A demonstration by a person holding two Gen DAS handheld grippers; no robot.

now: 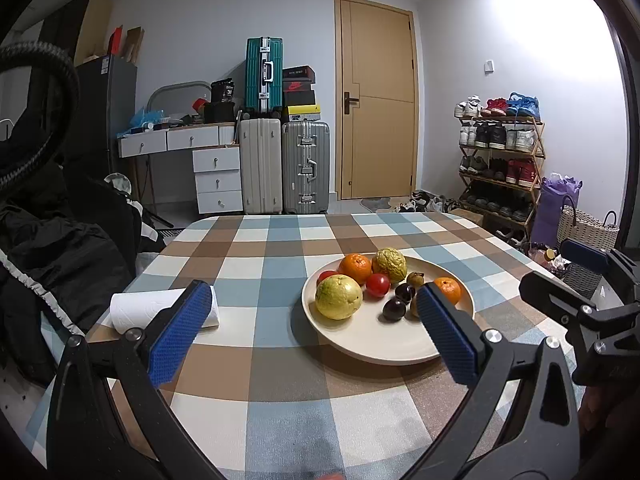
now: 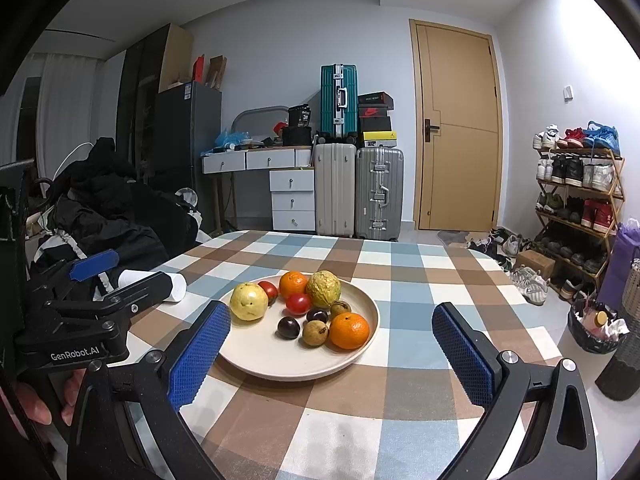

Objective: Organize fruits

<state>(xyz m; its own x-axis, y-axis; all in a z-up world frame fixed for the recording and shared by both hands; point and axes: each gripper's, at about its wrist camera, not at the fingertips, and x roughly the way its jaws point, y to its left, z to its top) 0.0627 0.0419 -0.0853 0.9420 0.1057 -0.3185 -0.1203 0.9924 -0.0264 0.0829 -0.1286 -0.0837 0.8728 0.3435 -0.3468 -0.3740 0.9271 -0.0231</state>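
Observation:
A cream plate (image 1: 360, 346) (image 2: 256, 364) sits mid-table on the checked cloth. It holds a yellow guava (image 1: 338, 297) (image 2: 248, 302), two oranges (image 1: 355, 267) (image 2: 349, 330), a wrinkled yellow-green fruit (image 1: 389, 265) (image 2: 323, 289), red tomatoes (image 1: 377, 285) (image 2: 298, 303), dark plums (image 1: 394, 309) (image 2: 288, 327) and small brown fruits (image 2: 315, 333). My left gripper (image 1: 314, 292) (image 2: 142, 268) is open just short of the plate's near-left side, holding nothing. My right gripper (image 2: 329, 308) (image 1: 560, 272) is open in front of the plate, also holding nothing.
A white paper towel roll (image 1: 160, 308) (image 2: 176, 286) lies at the table's left edge. Dark clothing (image 1: 60, 248) is piled left of the table. A bin with a black bag (image 2: 596, 328) stands on the floor to the right, below a shoe rack (image 2: 576, 208).

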